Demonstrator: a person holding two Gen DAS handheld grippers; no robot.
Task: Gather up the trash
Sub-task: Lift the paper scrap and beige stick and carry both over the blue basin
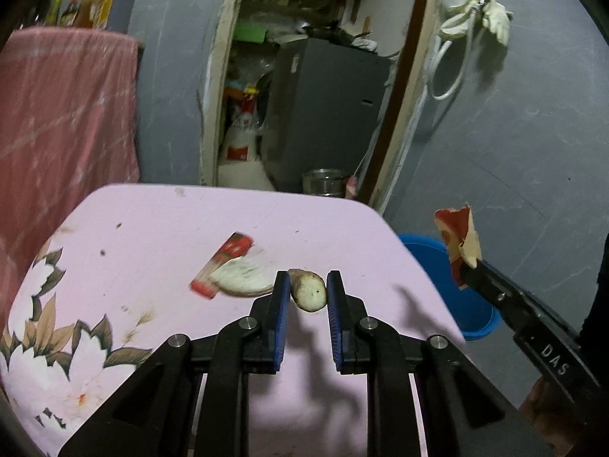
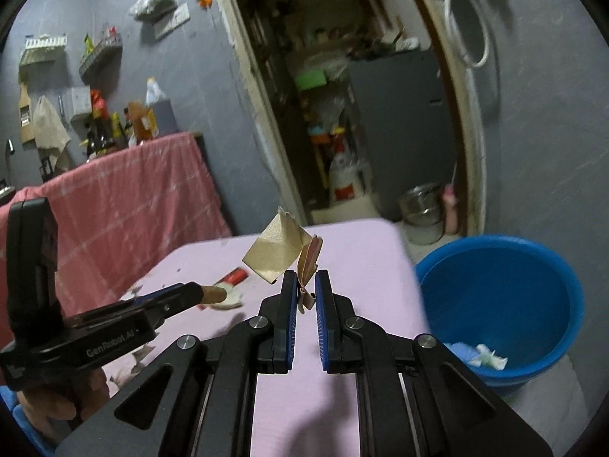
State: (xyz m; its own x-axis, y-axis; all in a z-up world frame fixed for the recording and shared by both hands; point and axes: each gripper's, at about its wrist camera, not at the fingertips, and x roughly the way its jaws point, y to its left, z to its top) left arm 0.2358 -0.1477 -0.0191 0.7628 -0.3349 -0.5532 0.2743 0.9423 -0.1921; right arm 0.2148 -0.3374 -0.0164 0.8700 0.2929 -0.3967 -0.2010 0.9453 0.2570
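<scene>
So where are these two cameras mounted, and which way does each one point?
Left wrist: sits on the left hand-held gripper, looking forward over its fingers, which hold a food scrap, across the pink table toward a doorway.
Right wrist: sits on the right hand-held gripper, which grips a paper scrap; a hand shows at lower left.
Shared: table, blue tub, doorway, and each other's gripper.
</scene>
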